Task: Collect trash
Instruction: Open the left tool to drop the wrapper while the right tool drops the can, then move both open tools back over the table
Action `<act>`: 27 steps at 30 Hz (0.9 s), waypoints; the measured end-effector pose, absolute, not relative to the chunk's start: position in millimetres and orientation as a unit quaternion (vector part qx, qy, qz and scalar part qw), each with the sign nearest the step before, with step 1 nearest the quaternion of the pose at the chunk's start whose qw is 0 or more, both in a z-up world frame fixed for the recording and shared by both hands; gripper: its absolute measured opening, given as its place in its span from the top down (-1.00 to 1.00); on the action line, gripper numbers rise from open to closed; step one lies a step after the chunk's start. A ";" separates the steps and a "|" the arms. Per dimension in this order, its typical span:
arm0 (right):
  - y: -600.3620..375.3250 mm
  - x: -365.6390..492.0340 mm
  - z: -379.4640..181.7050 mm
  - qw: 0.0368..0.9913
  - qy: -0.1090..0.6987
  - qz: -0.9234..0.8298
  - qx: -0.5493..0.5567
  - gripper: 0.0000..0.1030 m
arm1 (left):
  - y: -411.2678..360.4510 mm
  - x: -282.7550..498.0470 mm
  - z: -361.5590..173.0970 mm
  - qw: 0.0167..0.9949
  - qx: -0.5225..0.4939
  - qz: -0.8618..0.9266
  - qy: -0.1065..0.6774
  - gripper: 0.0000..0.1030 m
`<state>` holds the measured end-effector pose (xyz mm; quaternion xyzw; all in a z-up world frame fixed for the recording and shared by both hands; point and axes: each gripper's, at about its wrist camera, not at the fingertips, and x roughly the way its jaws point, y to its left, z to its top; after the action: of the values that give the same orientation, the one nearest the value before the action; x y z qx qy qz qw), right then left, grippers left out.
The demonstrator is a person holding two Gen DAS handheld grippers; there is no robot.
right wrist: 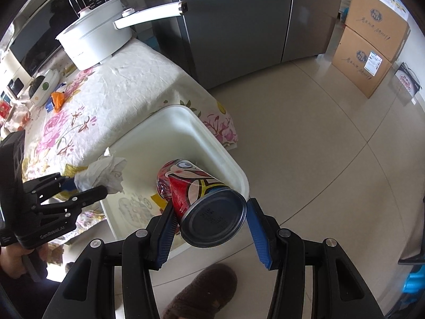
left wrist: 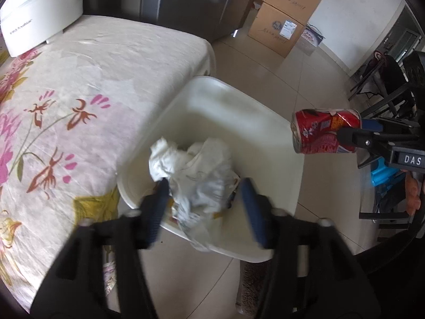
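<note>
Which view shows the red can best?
The right wrist view: the red can fills the centre between the right claw, its base toward the camera, over the white bin. The left wrist view shows the can smaller, side-on near the edge, partly hidden by the claw.

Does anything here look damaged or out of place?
The red can held by the right gripper is dented and crumpled. Otherwise only trash shows: crumpled paper over the white bin.
</note>
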<state>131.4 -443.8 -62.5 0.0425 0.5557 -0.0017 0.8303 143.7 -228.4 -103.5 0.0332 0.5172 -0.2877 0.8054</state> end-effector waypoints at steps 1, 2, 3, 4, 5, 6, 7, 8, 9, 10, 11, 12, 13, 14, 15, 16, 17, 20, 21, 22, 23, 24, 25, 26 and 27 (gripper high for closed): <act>-443.9 131.0 -62.7 0.830 0.556 -0.002 0.042 -0.02 | -225.6 144.2 -101.4 0.809 0.032 -0.283 0.513 -0.53; -443.9 131.6 -62.9 0.830 0.556 -0.003 0.042 -0.02 | -221.4 144.2 -95.9 0.813 0.028 -0.281 0.509 -0.54; -443.6 132.0 -63.1 0.830 0.557 -0.003 0.041 -0.02 | -217.2 144.5 -91.4 0.815 0.027 -0.280 0.507 -0.56; -442.9 132.5 -63.1 0.829 0.557 -0.003 0.040 -0.02 | -212.8 144.6 -87.6 0.817 0.027 -0.276 0.505 -0.62; -442.0 133.2 -63.2 0.829 0.557 -0.003 0.040 -0.02 | -208.8 144.8 -86.1 0.820 0.028 -0.272 0.504 -0.65; -440.9 133.6 -63.3 0.829 0.558 -0.003 0.039 -0.02 | -202.0 144.4 -81.3 0.824 0.028 -0.265 0.501 -0.68; -439.4 134.3 -63.4 0.829 0.558 -0.003 0.038 -0.02 | -196.0 144.8 -79.4 0.826 0.027 -0.261 0.500 -0.70; -438.3 134.8 -63.3 0.829 0.559 -0.003 0.038 -0.02 | -191.8 145.3 -78.8 0.827 0.026 -0.257 0.500 -0.70; -437.7 135.3 -63.6 0.828 0.559 -0.003 0.036 -0.02 | -184.7 145.6 -76.5 0.829 0.025 -0.250 0.501 -0.73; -435.3 136.3 -63.6 0.828 0.559 -0.002 0.035 -0.02 | -180.6 144.7 -76.2 0.830 0.024 -0.244 0.501 -0.76; -433.8 137.1 -64.0 0.828 0.560 -0.001 0.034 -0.02 | -176.2 144.5 -75.1 0.832 0.023 -0.239 0.501 -0.77; -431.3 138.3 -64.5 0.827 0.561 0.000 0.032 -0.02 | -167.6 143.9 -73.0 0.833 0.021 -0.234 0.501 -0.79; -430.1 138.9 -65.2 0.827 0.562 0.001 0.030 -0.02 | -164.7 144.6 -72.9 0.834 0.019 -0.230 0.501 -0.81; -427.6 140.2 -66.2 0.826 0.563 0.001 0.028 -0.02 | -157.9 144.2 -72.1 0.834 0.018 -0.226 0.502 -0.83; -425.4 141.8 -67.3 0.825 0.565 0.001 0.024 -0.02 | -149.0 143.2 -70.4 0.836 0.016 -0.220 0.503 -0.86; -422.4 143.9 -68.9 0.823 0.567 0.000 0.019 -0.02 | -145.7 143.3 -69.9 0.837 0.015 -0.217 0.503 -0.87; -420.1 145.5 -70.4 0.822 0.569 0.000 0.016 -0.02 | -138.9 142.2 -68.8 0.838 0.013 -0.213 0.503 -0.87; -412.3 152.0 -75.7 0.817 0.577 0.000 0.011 -0.02 | -121.4 140.1 -64.3 0.842 0.008 -0.202 0.501 -0.93; -409.8 154.5 -78.0 0.814 0.581 0.001 0.010 -0.02 | -116.4 138.8 -63.0 0.842 0.006 -0.199 0.501 -0.93; -408.1 156.2 -79.4 0.811 0.586 0.002 0.009 -0.03 | -110.6 137.1 -62.3 0.842 0.003 -0.196 0.502 -0.93; -407.2 158.7 -82.0 0.806 0.592 0.003 0.010 -0.04 | -110.4 138.1 -62.2 0.843 0.002 -0.194 0.502 -0.93; -406.8 161.2 -83.2 0.803 0.595 0.000 0.014 -0.04 | -103.2 136.6 -61.0 0.843 -0.001 -0.190 0.503 -0.93; -406.5 162.5 -83.5 0.802 0.597 -0.004 0.016 -0.06 | -99.3 136.1 -60.1 0.844 -0.003 -0.187 0.503 -0.94; -406.0 164.1 -82.5 0.801 0.598 -0.007 0.019 -0.11 | -98.6 137.5 -59.5 0.845 -0.004 -0.184 0.503 -0.94; -405.1 164.8 -80.8 0.802 0.596 -0.007 0.022 -0.15 | -92.4 136.3 -57.9 0.846 -0.006 -0.181 0.501 -0.94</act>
<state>164.8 -405.1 -80.8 0.0218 0.5963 -0.0072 0.8025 136.3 -92.4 -57.9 -0.0059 0.5014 -0.1806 0.8461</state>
